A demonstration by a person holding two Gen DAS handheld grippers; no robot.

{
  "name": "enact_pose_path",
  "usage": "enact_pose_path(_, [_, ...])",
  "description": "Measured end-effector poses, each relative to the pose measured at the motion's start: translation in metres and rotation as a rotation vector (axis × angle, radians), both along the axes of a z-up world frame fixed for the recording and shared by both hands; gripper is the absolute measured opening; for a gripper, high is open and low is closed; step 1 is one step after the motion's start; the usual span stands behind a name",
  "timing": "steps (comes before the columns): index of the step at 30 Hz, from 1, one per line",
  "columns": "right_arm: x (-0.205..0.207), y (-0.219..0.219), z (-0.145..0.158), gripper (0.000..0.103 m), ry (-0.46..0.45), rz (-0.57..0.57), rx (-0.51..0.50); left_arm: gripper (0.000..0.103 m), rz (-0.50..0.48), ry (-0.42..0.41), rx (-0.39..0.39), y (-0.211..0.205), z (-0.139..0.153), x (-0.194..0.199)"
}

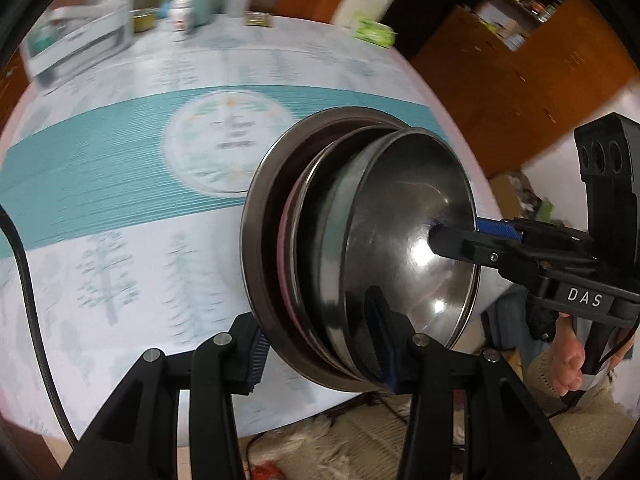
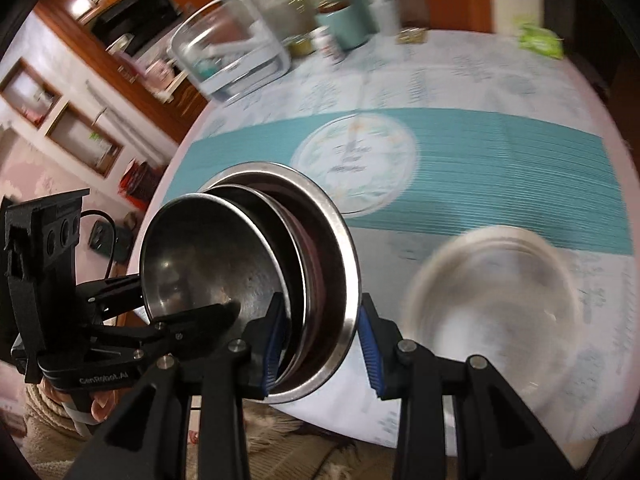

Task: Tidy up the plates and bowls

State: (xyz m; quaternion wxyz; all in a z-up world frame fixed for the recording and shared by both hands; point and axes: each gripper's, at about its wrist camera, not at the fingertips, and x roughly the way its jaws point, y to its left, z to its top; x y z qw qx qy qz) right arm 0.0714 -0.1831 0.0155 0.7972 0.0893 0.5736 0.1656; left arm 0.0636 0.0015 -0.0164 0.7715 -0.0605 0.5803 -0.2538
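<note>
One stack of steel dishes [image 1: 360, 248] hung above the table [image 1: 120, 240], tipped on its side with the open tops facing sideways. It had about three plates and one bowl [image 1: 412, 232]. The left gripper [image 1: 320, 344] and the right gripper [image 2: 320, 344] each squeezed its rim. The right one read "DAS", the left "GenRobot.AI". One more bowl [image 2: 496, 300] sat on the table.

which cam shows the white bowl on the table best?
Right wrist. The white bowl sits on the tablecloth at lower right there, whole rim in frame, though motion-blurred. The left wrist view doesn't show it at all: the steel stack clamped by both hand-held grippers fills its centre.
</note>
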Motion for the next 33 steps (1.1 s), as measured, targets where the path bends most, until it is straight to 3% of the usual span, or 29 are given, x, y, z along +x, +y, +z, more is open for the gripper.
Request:
enact_pose_path(8, [-0.026,-0.091,-0.003,0.035,0.02,-0.169,-0.047,0.044,-0.167,0.033,-0.05,-0.098,-0.015,0.009])
enact_pose_path(16, [-0.035,-0.152,-0.033,0.035,0.088,-0.267,-0.033,0.044,-0.245,0.099,-0.025,-0.163,-0.042,0.016])
enact_pose_path(23, [-0.032,-0.175,-0.067,0.035,0.163,-0.297,-0.009,0.044,-0.268,0.156,0.027,-0.189,-0.07,0.025])
enact_pose_path(33, [-0.017,-0.169,-0.096,0.035,0.22,-0.266,-0.02,0.044,-0.237,0.196,0.067,-0.19,-0.101,0.035])
